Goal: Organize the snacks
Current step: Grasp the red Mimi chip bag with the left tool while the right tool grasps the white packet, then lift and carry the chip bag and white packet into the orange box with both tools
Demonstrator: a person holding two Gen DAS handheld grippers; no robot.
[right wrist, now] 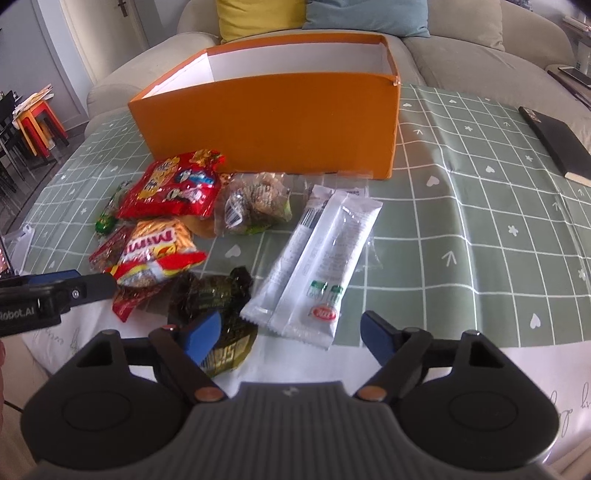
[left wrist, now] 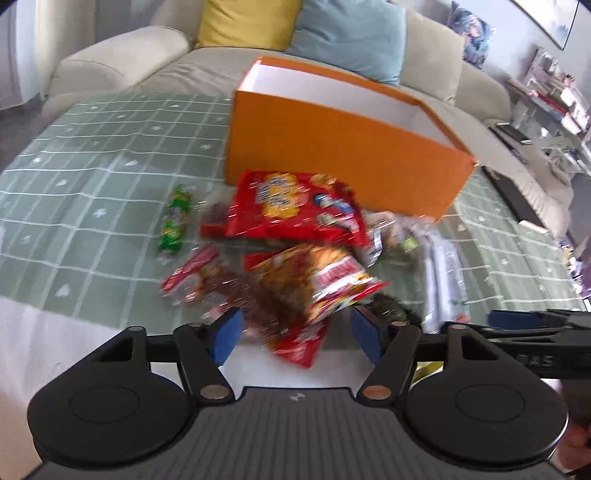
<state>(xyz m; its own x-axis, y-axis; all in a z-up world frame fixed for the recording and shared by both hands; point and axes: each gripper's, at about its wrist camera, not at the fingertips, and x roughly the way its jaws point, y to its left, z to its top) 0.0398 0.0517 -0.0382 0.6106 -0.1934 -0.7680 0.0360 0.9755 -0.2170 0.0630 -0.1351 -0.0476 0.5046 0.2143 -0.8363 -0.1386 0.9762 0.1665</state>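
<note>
The left gripper (left wrist: 295, 334) is spread wide, nothing pinched; its blue pads (left wrist: 227, 336) flank the near end of the snack pile without touching any packet. The right gripper (right wrist: 291, 338) is likewise spread and holds nothing; it hovers over the near end of 2 white packets (right wrist: 317, 258), with a dark packet (right wrist: 218, 306) at its left pad.

The snacks lie loose on the tabletop (right wrist: 480, 229), covered by a green grid-pattern cloth, in front of an open orange box (right wrist: 273, 125) with a white interior. No contents are visible in the box from either view.

Pile layout, right wrist view:
- Large red bag (right wrist: 173, 188), nearest the box, on the left.
- Orange-and-red bag (right wrist: 159, 254), nearer the camera than the red bag.
- Clear bag of brown pieces (right wrist: 255, 206), just beside the red bag.
- Small green candy (right wrist: 105, 221), at the far left edge.

A black notebook (right wrist: 557, 147) lies well apart on the right. A beige sofa (left wrist: 122, 55) with a yellow cushion (left wrist: 251, 22) and a light blue cushion (left wrist: 351, 33) stands behind the tabletop.
</note>
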